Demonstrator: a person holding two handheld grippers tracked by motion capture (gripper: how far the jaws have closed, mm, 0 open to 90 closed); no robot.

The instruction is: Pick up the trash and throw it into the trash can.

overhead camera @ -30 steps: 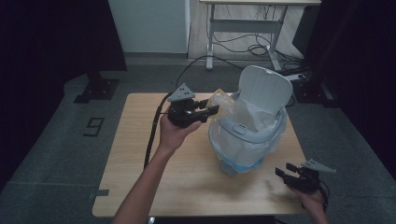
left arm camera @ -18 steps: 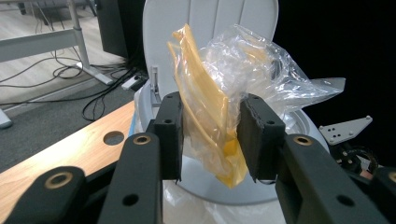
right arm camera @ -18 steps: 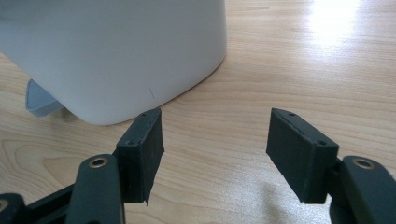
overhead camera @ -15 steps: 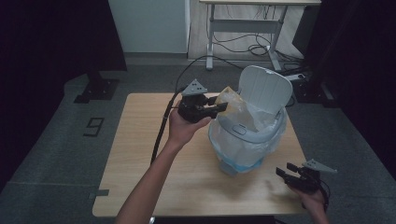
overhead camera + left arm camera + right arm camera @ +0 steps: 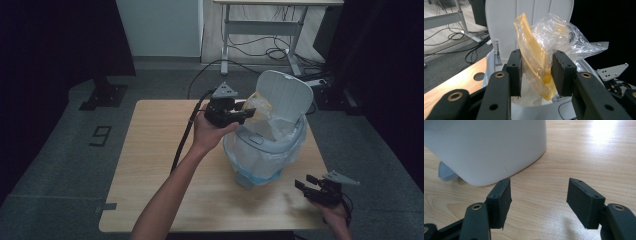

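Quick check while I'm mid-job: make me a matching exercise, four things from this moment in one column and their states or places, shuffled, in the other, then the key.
Things:
1. left gripper
2. right gripper
3. bin lid
4. plastic wrapper

States or places:
A. raised upright behind the bin's opening
B. open with nothing between the jaws, low over the table
C. shut on crumpled packaging
D. clear and yellow, pinched above the bin

Pairs: 1-C, 2-B, 3-A, 4-D
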